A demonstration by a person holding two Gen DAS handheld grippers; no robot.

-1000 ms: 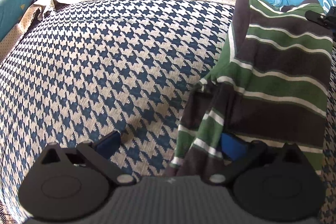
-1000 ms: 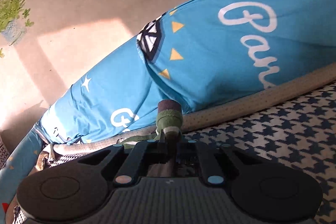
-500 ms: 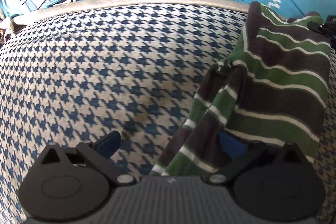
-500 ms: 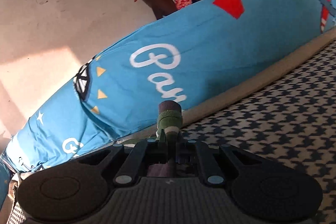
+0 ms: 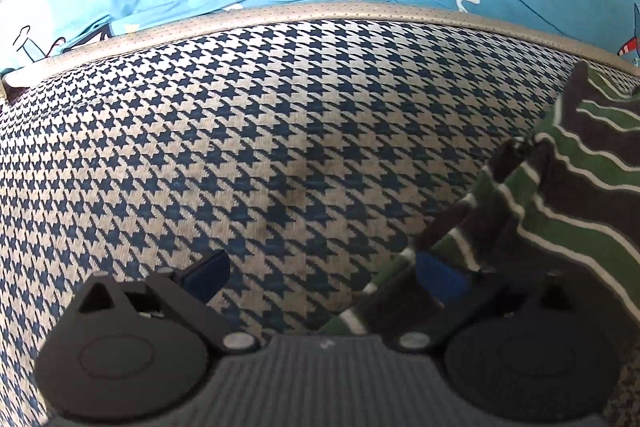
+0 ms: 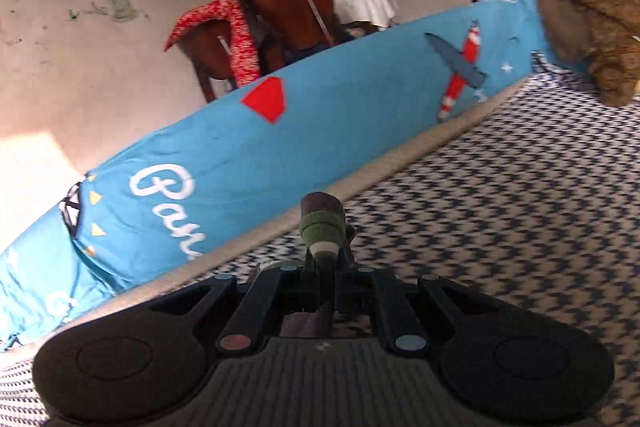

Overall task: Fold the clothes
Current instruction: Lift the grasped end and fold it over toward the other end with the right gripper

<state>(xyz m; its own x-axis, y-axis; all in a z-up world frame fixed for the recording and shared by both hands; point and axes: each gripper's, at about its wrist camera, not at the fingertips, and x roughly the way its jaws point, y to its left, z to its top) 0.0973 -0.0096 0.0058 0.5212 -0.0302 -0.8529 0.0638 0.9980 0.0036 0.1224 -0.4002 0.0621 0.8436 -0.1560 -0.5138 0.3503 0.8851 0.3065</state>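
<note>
Between my right gripper's [image 6: 322,267] closed jaws, I am pinching the striped garment [image 5: 568,195]; it is draping beside my left gripper [image 5: 320,273], jaws spread wide, over the houndstooth bed cover [image 5: 240,147].

Both wrist cameras sit low and close over the checked bedcover [image 5: 248,147], facing the blue pillows [image 6: 320,147] that both views share.

The left gripper [image 5: 324,273] is held low with its blue-padded fingers [image 5: 206,269] spread wide apart and nothing pinched between them, while the right gripper [image 6: 322,267] has its fingers pressed together, clamping striped cloth [image 6: 322,227].
</note>
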